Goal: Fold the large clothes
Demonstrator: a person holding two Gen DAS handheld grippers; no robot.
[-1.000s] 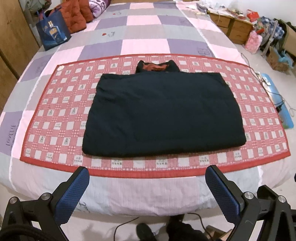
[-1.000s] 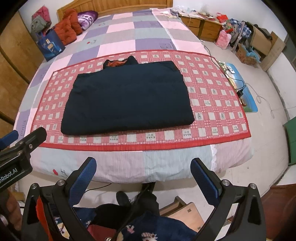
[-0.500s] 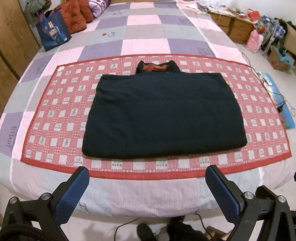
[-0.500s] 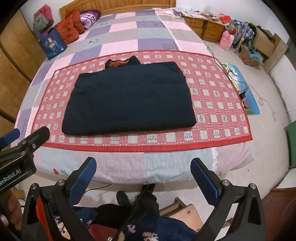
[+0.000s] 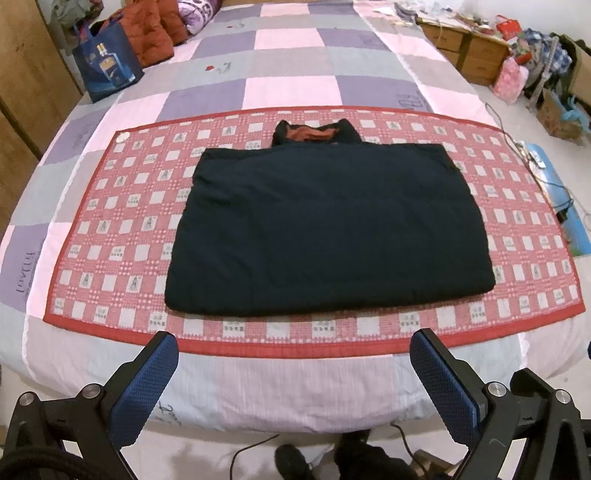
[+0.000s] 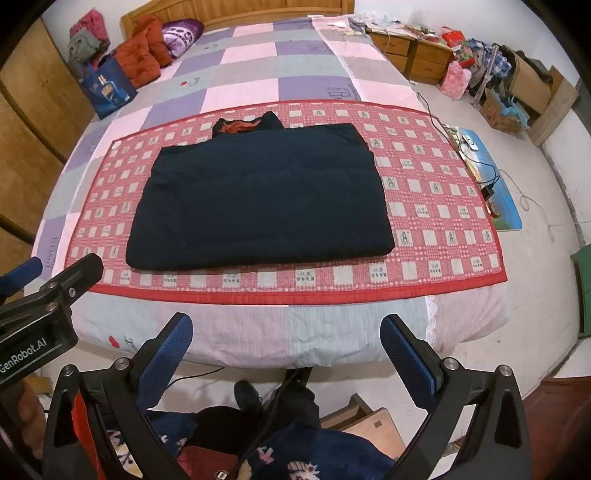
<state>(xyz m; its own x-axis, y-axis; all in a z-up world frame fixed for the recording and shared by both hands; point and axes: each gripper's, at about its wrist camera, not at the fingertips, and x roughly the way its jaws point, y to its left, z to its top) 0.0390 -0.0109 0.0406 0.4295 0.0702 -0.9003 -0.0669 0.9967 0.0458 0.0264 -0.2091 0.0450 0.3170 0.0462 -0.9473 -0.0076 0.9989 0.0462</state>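
Note:
A dark navy padded jacket (image 5: pixel 328 229) lies flat as a folded rectangle on a red checked mat (image 5: pixel 110 221), its orange-lined collar (image 5: pixel 314 133) at the far side. It also shows in the right wrist view (image 6: pixel 258 199) on the mat (image 6: pixel 443 206). My left gripper (image 5: pixel 293 347) is open and empty, held off the bed's near edge, short of the jacket. My right gripper (image 6: pixel 286 332) is open and empty, further back and higher. The left gripper's body (image 6: pixel 51 310) shows at the right view's left edge.
The patchwork bed (image 5: pixel 288 85) carries a blue bag (image 5: pixel 107 70) and red cushions (image 5: pixel 151 33) at its far left. Wooden drawers (image 6: pixel 410 55) and clutter stand at the right. Cables and a blue mat (image 6: pixel 495 184) lie on the floor. The person's feet (image 6: pixel 258 398) are below.
Both views have drifted slightly, the jacket sitting a little lower in frame. The jacket has not moved on the mat and both grippers stay open.

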